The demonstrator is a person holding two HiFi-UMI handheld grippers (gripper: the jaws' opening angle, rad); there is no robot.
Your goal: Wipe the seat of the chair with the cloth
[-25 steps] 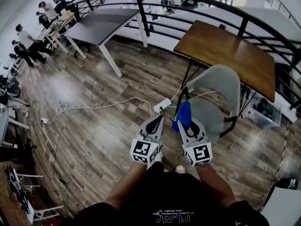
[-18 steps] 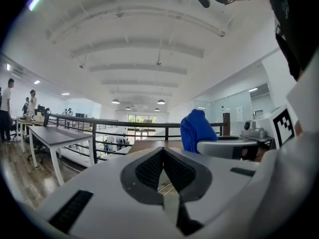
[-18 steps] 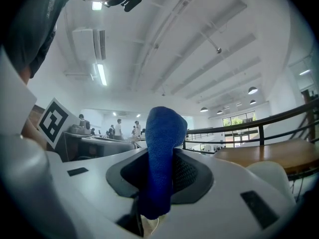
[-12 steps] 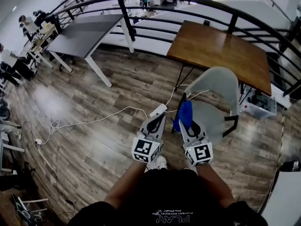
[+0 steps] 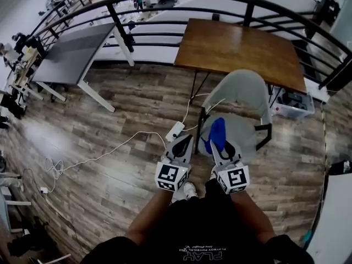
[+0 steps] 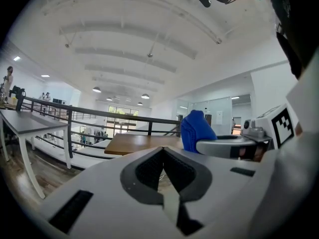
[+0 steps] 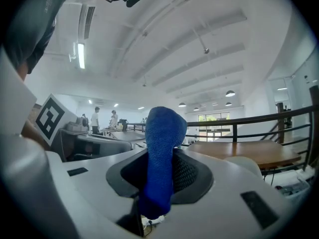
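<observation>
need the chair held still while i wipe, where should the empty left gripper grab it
Probably the black bar on the side of the chair nearest the left gripper. It looks slim enough for the jaws and stands clear of the seat. Come in from that side, opening the shut jaws first. The right gripper holds the cloth.

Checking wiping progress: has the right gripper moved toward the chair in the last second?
Yes. Against the chair seat, the right gripper has shifted right: its cloth now overlaps the seat's left part, not just its edge.
</observation>
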